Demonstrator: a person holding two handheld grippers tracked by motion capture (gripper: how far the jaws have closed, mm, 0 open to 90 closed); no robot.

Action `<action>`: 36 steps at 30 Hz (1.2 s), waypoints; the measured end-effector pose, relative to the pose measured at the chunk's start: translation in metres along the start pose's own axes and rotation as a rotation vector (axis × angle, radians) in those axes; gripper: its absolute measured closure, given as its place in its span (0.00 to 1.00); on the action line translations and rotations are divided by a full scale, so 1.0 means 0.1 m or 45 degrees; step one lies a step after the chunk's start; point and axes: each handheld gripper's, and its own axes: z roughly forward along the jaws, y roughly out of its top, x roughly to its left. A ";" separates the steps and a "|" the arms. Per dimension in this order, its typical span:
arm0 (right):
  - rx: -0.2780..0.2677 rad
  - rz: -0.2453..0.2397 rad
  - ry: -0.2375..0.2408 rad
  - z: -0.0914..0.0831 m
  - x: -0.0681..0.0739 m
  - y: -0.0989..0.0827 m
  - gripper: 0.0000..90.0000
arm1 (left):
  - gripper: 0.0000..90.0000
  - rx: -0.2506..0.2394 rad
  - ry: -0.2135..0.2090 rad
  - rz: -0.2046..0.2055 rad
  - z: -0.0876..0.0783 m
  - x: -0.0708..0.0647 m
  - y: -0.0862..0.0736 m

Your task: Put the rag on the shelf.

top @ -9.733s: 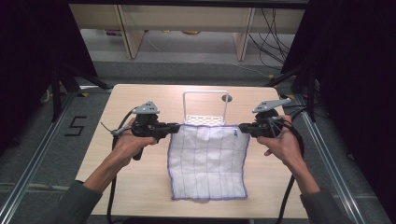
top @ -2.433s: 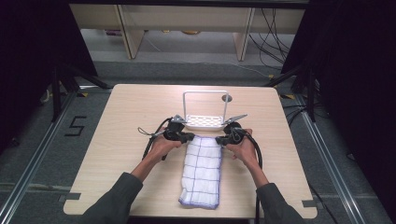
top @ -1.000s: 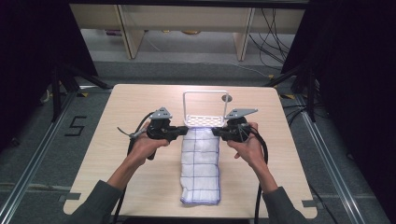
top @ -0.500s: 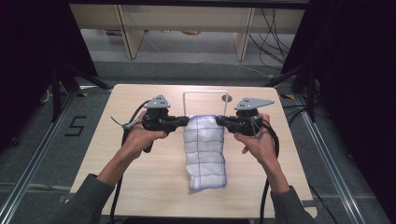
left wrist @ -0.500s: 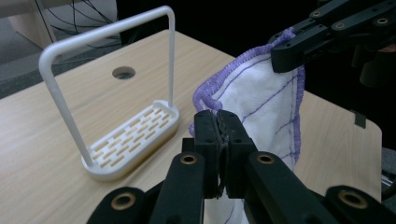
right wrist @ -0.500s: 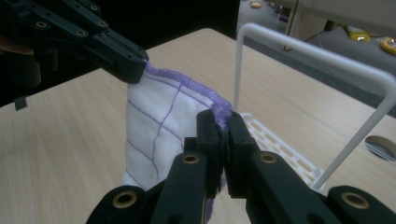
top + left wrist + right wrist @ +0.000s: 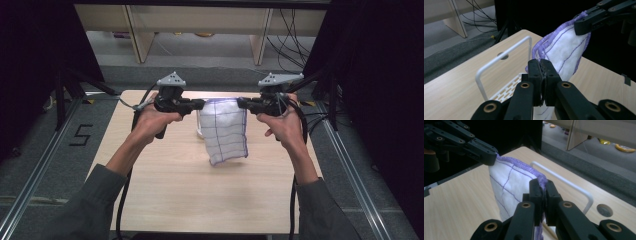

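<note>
White waffle-weave cloth point(image 7: 226, 131) with purple stitched edging is held folded above the wooden bench point(image 7: 165, 185), its top corners clamped by the left gripper point(image 7: 200, 105) and right gripper point(image 7: 241, 103). Behind it, a white wire rack point(image 7: 501, 75) is partly hidden.

high: above, forward-down | gripper views: close, facing inward | shared: cloth point(image 7: 226, 130)

Grey carpet floor point(image 7: 45, 165), wood shelving legs point(image 7: 134, 32), black curtains point(image 7: 30, 50) L & R.
</note>
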 end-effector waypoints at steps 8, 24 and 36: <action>-0.066 0.010 -0.052 0.04 -0.14 0.30 0.97 | 0.97 -0.053 0.094 0.020 0.02 0.16 0.35; -0.108 0.058 -0.112 0.16 -0.41 0.65 0.97 | 0.97 -0.122 0.156 0.008 0.07 0.30 0.70; -0.133 0.107 -0.170 0.39 -0.65 0.74 0.97 | 0.96 -0.160 0.214 -0.039 0.32 0.55 0.79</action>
